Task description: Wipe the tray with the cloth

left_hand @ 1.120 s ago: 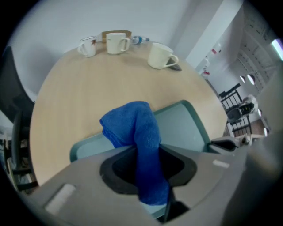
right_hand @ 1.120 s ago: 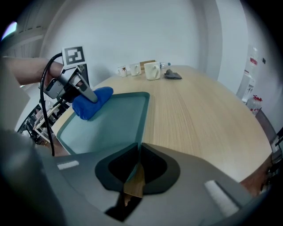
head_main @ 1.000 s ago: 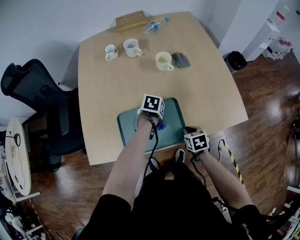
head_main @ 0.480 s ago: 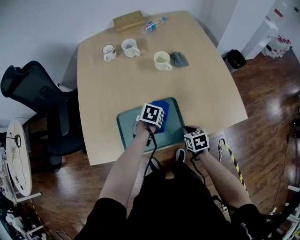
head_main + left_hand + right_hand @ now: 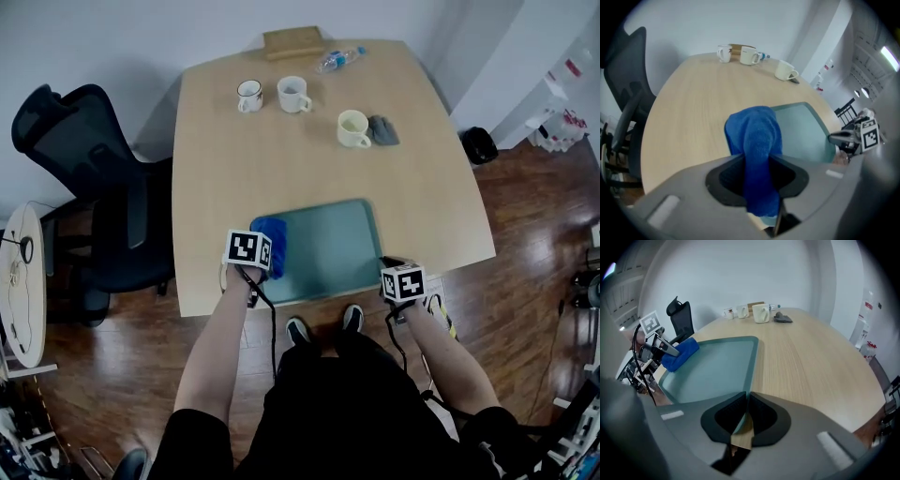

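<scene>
Table (image 5: 234, 159): one, pale wood, rounded corners.
Chair (image 5: 84, 187): one, black, just beside the table's left edge.
Tray (image 5: 328, 248): one, teal, lying flat at the table's near edge. Long axis runs left to right along that edge.
Cloth (image 5: 270, 236): one, blue, bunched, at the tray's left end and overlapping its left rim. Long axis runs away from the person, along the tray's short side.
Left gripper (image 5: 757, 164): jaws clamped on the cloth, which fills the gap and spills out ahead of the tips. Pointing steeply down.
Right gripper (image 5: 746, 401): jaws almost together, pinching the tray's rim at its near right corner.
Wooden block (image 5: 292, 42): one, at the far edge.
Mugs: three, all upright, on the far half. Two (image 5: 249, 96) (image 5: 293, 94) near each other, the third (image 5: 353, 128) apart to their right.
Grey rag (image 5: 382, 130): one, touching the third mug's right side.
Bottle (image 5: 339, 59): one, clear plastic, lying on its side near the block.
</scene>
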The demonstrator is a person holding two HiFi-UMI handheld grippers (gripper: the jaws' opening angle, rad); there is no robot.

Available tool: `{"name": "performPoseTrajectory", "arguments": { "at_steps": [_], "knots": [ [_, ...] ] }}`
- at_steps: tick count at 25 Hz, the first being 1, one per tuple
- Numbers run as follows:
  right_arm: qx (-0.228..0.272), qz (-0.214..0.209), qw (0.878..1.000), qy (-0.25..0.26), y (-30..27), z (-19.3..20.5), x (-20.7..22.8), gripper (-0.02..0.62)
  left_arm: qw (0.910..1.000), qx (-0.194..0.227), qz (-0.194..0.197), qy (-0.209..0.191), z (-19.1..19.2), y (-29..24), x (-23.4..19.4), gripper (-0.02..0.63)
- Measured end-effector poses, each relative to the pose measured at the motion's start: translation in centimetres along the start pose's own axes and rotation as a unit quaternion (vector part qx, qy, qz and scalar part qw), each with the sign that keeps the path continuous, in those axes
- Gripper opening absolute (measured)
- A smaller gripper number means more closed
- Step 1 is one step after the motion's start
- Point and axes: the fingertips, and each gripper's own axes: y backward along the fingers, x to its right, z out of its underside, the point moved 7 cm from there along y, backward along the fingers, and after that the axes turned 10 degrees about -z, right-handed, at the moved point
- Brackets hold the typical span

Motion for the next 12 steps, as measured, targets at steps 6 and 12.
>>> {"name": "performPoseTrajectory", "arguments": {
  "at_steps": [6,12],
  "knots": [
    [0.004,0.021,1.0,-0.001,0.2,-0.1,-0.3,0.028,0.9973,-0.013,-0.037,-0.063,-1.0,-1.1,3.3,0.129],
    [0.017,0.008,1.0,-0.001,0.5,-0.3,-0.3,0.028,0.9922,-0.016,-0.017,-0.122,-3.5,-2.0,10.4,0.129]
  ]
}}
